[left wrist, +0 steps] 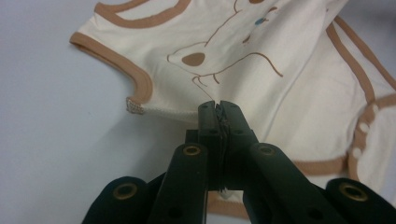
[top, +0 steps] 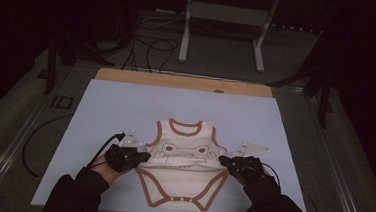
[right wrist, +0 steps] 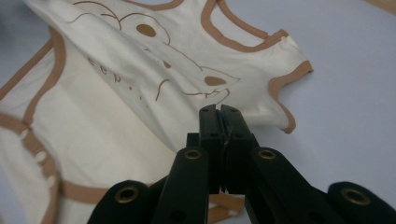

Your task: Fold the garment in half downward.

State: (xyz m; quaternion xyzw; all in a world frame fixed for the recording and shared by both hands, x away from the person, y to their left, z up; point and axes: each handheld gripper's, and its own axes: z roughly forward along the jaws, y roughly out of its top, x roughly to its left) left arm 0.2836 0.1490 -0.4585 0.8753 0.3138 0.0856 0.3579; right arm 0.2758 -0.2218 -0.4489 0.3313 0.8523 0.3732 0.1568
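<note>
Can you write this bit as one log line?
left tool: shut on baby bodysuit | right tool: shut on baby bodysuit | step: folding

You have bare surface (top: 116,106) all around the bodysuit (top: 181,178) for passing; cables (top: 147,48) lie beyond its far edge

pale blue mat (top: 126,106), wooden tabletop (top: 178,80), floor cables (top: 150,48)

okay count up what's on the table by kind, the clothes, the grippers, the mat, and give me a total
Baby bodysuit, cream with brown trim: 1
Grippers, each shut on a side edge of the bodysuit: 2, the left gripper and the right gripper
Pale blue mat: 1
Total: 4
</note>
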